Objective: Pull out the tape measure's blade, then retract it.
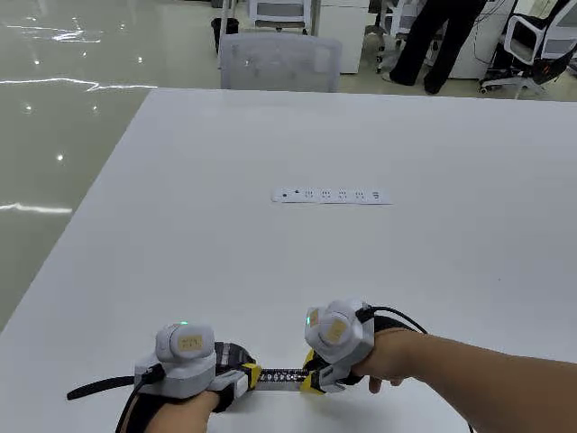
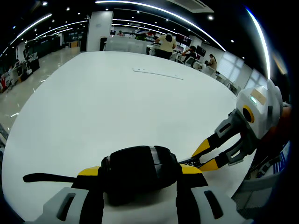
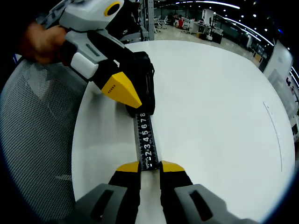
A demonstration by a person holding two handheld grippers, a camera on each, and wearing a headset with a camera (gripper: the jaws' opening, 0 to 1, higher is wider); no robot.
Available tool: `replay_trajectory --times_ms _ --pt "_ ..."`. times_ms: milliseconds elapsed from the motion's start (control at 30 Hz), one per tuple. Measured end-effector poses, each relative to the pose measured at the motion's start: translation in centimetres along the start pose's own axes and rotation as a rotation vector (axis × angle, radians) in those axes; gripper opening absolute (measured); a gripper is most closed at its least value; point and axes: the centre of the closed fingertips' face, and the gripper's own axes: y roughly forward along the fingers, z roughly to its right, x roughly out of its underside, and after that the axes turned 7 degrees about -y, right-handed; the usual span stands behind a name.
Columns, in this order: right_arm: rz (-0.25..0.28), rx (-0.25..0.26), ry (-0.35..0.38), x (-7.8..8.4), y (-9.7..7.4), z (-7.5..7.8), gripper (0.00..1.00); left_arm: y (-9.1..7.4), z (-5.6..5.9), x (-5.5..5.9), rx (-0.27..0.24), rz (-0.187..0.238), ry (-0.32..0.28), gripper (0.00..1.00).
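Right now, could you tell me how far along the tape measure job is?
Done: the left gripper is shut on the tape measure case and the right gripper pinches the blade at its tip. In hand: the pull, with only a short length of blade out between them. Left: probably drawing it further, then retracting it.

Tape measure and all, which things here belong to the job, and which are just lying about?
In the job: tape measure, clamped in the left hand-held gripper; its blade, pinched by the right hand-held gripper.
Just lying about: power strip on the table; chair beyond it.
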Motion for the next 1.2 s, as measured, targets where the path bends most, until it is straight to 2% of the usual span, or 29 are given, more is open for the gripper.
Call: replay_trajectory --times_ms 433,633,800,1200 --pt "0.003 0.005 -0.005 -0.6 0.3 0.0 0.13 0.0 0.0 0.0 0.001 0.000 -0.002 0.59" --pt "0.029 0.004 0.001 -1.0 0.6 0.1 0.13 0.0 0.0 -0.1 0.001 0.001 -0.002 0.59" --pt "0.031 0.006 0.004 -1.2 0.7 0.1 0.13 0.0 -0.1 -0.1 0.001 0.001 -0.003 0.59" --pt "0.039 0.016 0.014 -2.5 1.5 -0.1 0.13 0.0 -0.1 -0.1 0.001 0.001 -0.005 0.59"
